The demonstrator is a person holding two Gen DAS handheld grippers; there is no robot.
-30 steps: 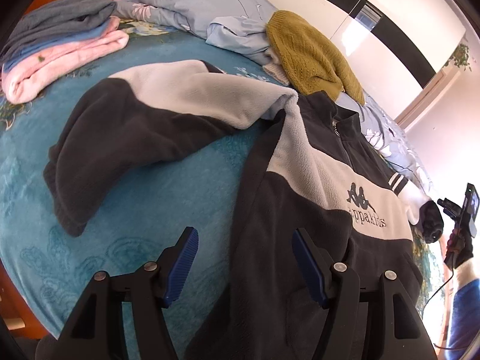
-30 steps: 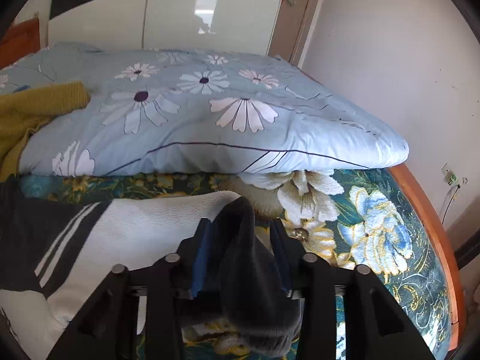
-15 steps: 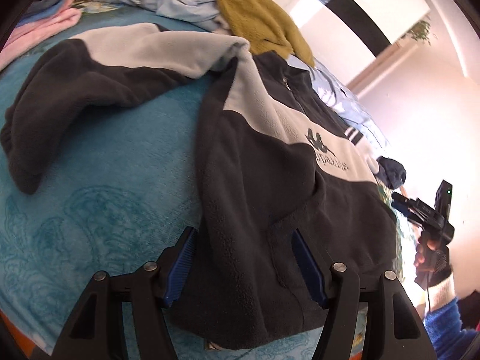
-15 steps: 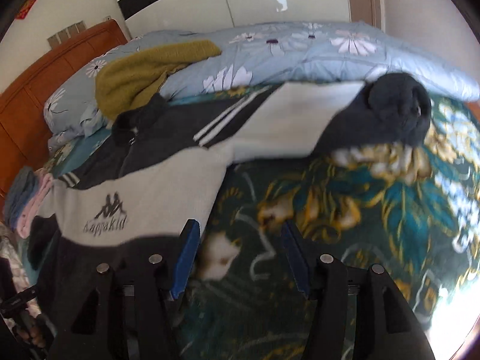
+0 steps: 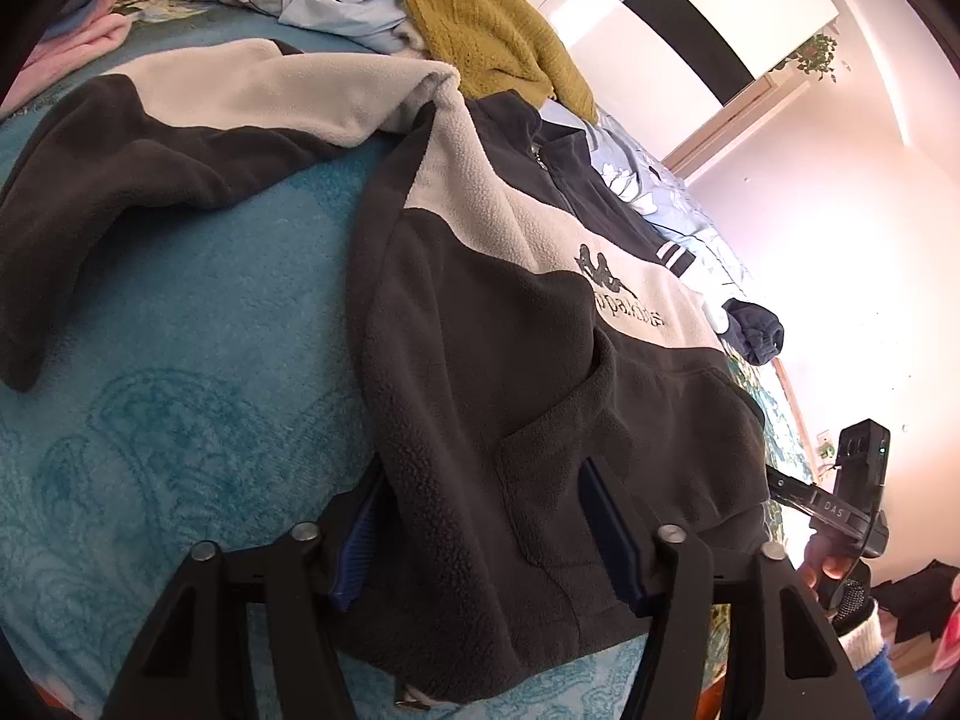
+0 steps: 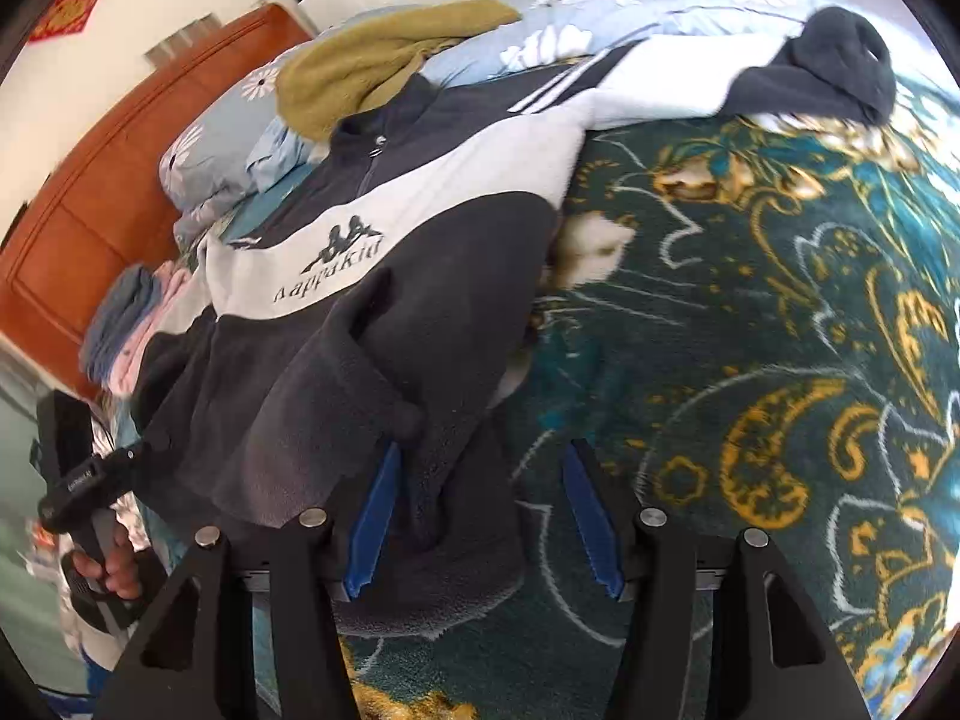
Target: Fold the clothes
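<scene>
One fleece pullover point(image 5: 510, 360) lies flat on the bedspread point(image 5: 180, 396). My two grippers, left point(image 5: 486, 540) and right point(image 6: 480, 516), are both spread, each straddling a hem corner.

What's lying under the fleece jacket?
The fleece jacket lies spread on a teal patterned blanket; its collar reaches the mustard sweater. Anything beneath its body is hidden.

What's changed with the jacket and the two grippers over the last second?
The right hand-held gripper let go of the dark sleeve cuff and pulled back to the fleece jacket's bottom hem. The left hand-held gripper moved in over the hem's other corner. Both are open around the fabric, not yet clamped. The jacket stays spread flat; the mustard sweater has not moved.
</scene>
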